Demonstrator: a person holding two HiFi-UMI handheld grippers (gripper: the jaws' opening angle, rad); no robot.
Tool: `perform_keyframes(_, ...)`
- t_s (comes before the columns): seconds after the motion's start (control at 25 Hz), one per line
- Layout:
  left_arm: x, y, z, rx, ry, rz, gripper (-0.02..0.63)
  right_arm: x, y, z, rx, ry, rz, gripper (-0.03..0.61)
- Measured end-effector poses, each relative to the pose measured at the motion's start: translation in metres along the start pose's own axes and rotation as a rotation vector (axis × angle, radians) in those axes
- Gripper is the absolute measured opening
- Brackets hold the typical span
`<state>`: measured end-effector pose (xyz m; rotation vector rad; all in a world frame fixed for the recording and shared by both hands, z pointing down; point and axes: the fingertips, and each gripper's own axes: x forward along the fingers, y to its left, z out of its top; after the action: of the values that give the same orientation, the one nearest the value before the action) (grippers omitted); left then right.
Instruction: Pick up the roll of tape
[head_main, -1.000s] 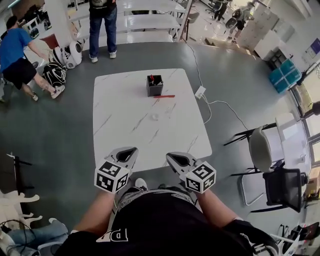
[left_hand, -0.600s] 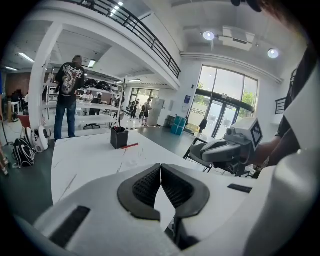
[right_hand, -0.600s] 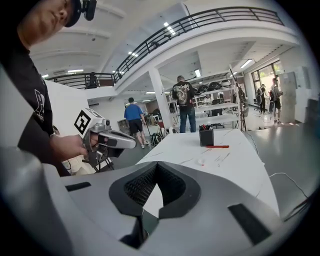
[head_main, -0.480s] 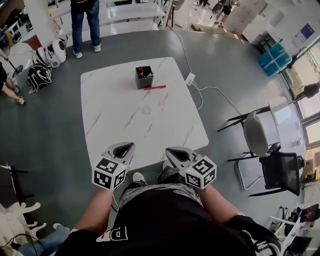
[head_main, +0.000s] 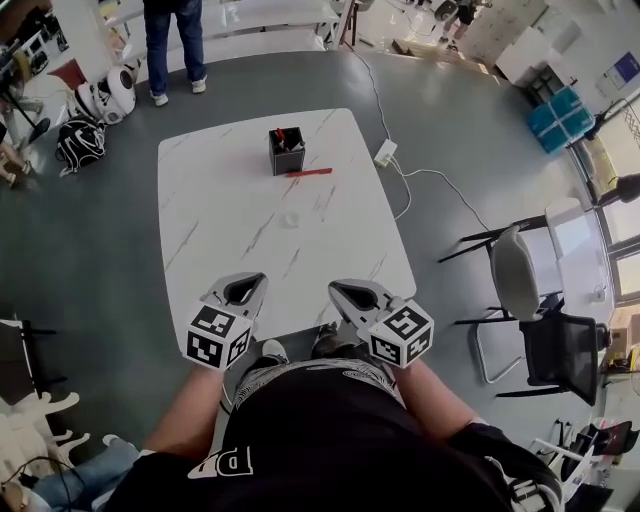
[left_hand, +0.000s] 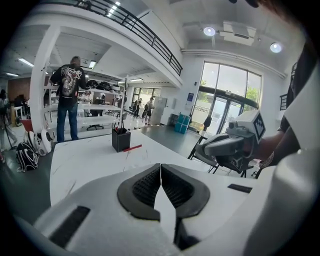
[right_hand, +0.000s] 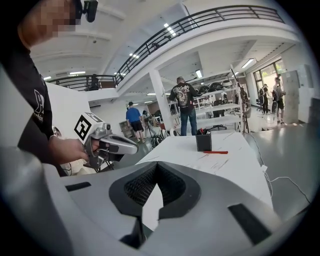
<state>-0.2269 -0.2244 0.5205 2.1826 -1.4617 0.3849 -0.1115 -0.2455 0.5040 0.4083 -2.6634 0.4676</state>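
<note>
The roll of tape (head_main: 290, 217) is a small clear ring lying near the middle of the white marble table (head_main: 210, 230). Both grippers hover over the table's near edge, well short of the tape. My left gripper (head_main: 252, 282) (left_hand: 161, 166) has its pads pressed together with nothing between them. Beside it, my right gripper (head_main: 340, 288) (right_hand: 156, 165) is shut too, and empty. Each gripper view shows the other gripper at its side and the table stretching ahead. I cannot make out the tape in the gripper views.
A black pen holder (head_main: 287, 150) stands at the table's far end with a red pen (head_main: 308, 172) lying beside it. On the floor lie a power strip (head_main: 385, 153) and its cable. Chairs (head_main: 520, 275) stand to the right, a person (head_main: 170, 45) beyond the table.
Both grippers have edged forward over the table's near edge, still shut. The head view has shifted, so the table sits further left and higher in it.
</note>
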Motion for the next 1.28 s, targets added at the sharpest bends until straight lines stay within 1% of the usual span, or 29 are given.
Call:
perform_keyframes(0.16, 0.025, 0.008, 0.008, 0.003, 0.004, 0.036, 0.020, 0.001, -0.022, 0.000, 0.009, 0.006, 0.022, 0.005)
perform_keyframes(0.24, 0.040, 0.013, 0.010, 0.009, 0.020, 0.053, 0.020, 0.000, -0.033, -0.002, 0.017, 0.018, 0.035, 0.005)
perform_keyframes(0.56, 0.115, 0.041, -0.010, -0.018, 0.141, 0.095, 0.020, 0.006, -0.081, -0.011, 0.042, 0.062, 0.073, 0.005)
perform_keyframes(0.72, 0.147, 0.051, -0.015, 0.001, 0.200, 0.122, 0.025, 0.004, -0.102, -0.015, 0.068, 0.075, 0.083, 0.005)
perform_keyframes(0.76, 0.156, 0.054, -0.015, -0.001, 0.208, 0.127, 0.033, 0.004, -0.108, -0.016, 0.073, 0.079, 0.084, 0.005)
perform_keyframes(0.84, 0.174, 0.060, -0.015, -0.020, 0.219, 0.131, 0.076, 0.004, -0.119, -0.019, 0.085, 0.083, 0.084, 0.005)
perform_keyframes(0.88, 0.183, 0.063, -0.015, -0.032, 0.225, 0.132, 0.086, 0.004, -0.124, -0.020, 0.091, 0.084, 0.083, 0.005)
perform_keyframes(1.0, 0.207, 0.072, -0.019, -0.042, 0.253, 0.141, 0.097, 0.003, -0.136, -0.021, 0.104, 0.087, 0.082, 0.005)
perform_keyframes(1.12, 0.227, 0.083, -0.028, -0.021, 0.299, 0.157, 0.114, -0.001, -0.147, -0.023, 0.117, 0.090, 0.075, 0.005)
perform_keyframes(1.28, 0.250, 0.098, -0.043, 0.023, 0.383, 0.178, 0.169, -0.004, -0.160, -0.029, 0.134, 0.100, 0.067, 0.005)
